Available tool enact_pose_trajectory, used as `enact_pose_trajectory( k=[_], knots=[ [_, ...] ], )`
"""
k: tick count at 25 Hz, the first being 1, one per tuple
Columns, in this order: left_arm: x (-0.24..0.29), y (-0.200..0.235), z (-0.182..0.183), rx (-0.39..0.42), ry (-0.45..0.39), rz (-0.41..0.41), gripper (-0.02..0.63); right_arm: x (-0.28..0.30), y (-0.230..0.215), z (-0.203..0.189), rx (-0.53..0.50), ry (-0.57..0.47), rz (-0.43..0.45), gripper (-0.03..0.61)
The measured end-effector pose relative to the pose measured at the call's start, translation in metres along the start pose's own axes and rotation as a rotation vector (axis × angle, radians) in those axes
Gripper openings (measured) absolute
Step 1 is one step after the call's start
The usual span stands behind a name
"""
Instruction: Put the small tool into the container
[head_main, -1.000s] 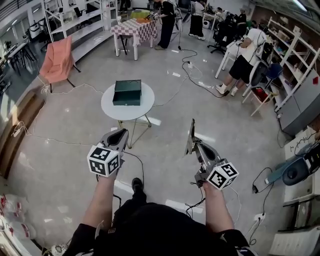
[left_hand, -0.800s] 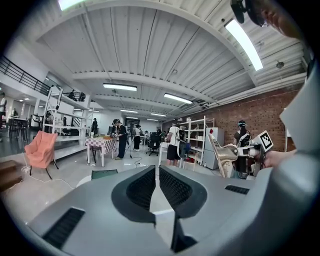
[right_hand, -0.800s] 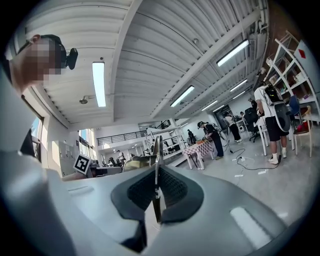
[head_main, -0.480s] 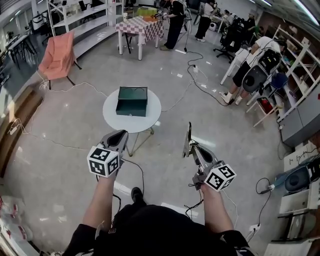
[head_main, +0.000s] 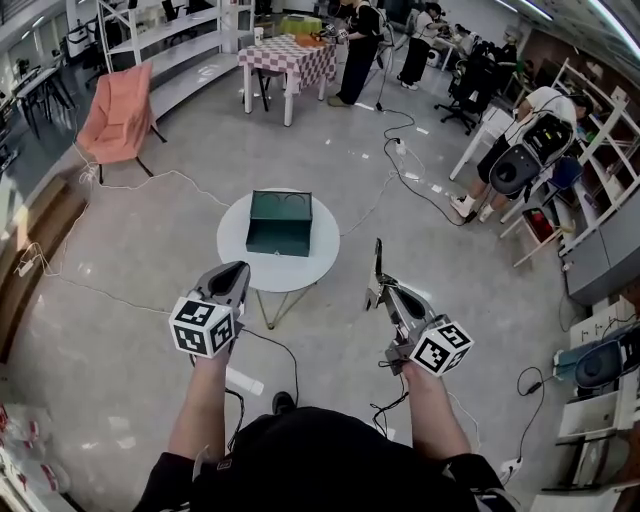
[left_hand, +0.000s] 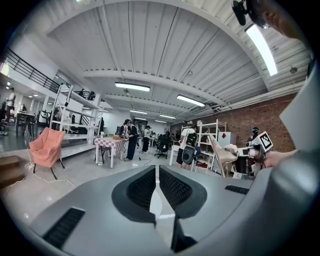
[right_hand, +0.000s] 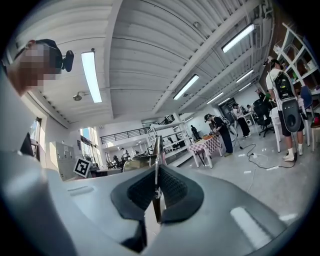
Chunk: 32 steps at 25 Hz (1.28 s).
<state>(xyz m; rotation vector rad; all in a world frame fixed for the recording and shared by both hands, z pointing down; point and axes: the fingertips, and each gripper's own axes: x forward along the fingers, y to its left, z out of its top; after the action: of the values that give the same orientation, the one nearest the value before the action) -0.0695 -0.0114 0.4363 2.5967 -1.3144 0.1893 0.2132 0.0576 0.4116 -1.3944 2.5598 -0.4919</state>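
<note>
Out on the workshop floor (head_main: 120, 300) a round white tabletop (head_main: 235, 258) bears the open green container (head_main: 280, 222); the right gripper (head_main: 379, 293) has its fingers clamped on the small tool (head_main: 378, 262), held upright, well apart from the container; the left gripper (head_main: 238, 272) has its fingers together, empty; I'd say approach and drop remain.

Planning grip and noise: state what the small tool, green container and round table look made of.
Small tool: thin flat blade, grey sheen, likely metal.
Green container: straight crisp edges, dark semi-gloss paint, probably sheet metal.
Round table: smooth white top, laminate or painted; unclear.
</note>
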Motion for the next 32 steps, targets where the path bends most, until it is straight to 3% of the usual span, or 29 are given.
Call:
enact_pose_trajectory(
  k=[7, 15, 25, 32],
  knots=[
    [0.009, 0.041, 0.016, 0.016, -0.030, 0.013, 0.028, 0.046, 0.008, 0.006, -0.001, -0.012, 0.028, 0.011],
    [0.035, 0.081, 0.006, -0.018, 0.029, 0.064, 0.028, 0.103, -0.021, -0.003, 0.042, 0.038, 0.051, 0.011],
    [0.131, 0.126, 0.002, -0.032, 0.119, 0.134, 0.028, 0.199, -0.112, -0.015, 0.118, 0.094, 0.109, 0.011],
    [0.213, 0.141, 0.030, -0.010, 0.152, 0.135, 0.028, 0.267, -0.171, 0.002, 0.146, 0.117, 0.160, 0.011]
  ],
)
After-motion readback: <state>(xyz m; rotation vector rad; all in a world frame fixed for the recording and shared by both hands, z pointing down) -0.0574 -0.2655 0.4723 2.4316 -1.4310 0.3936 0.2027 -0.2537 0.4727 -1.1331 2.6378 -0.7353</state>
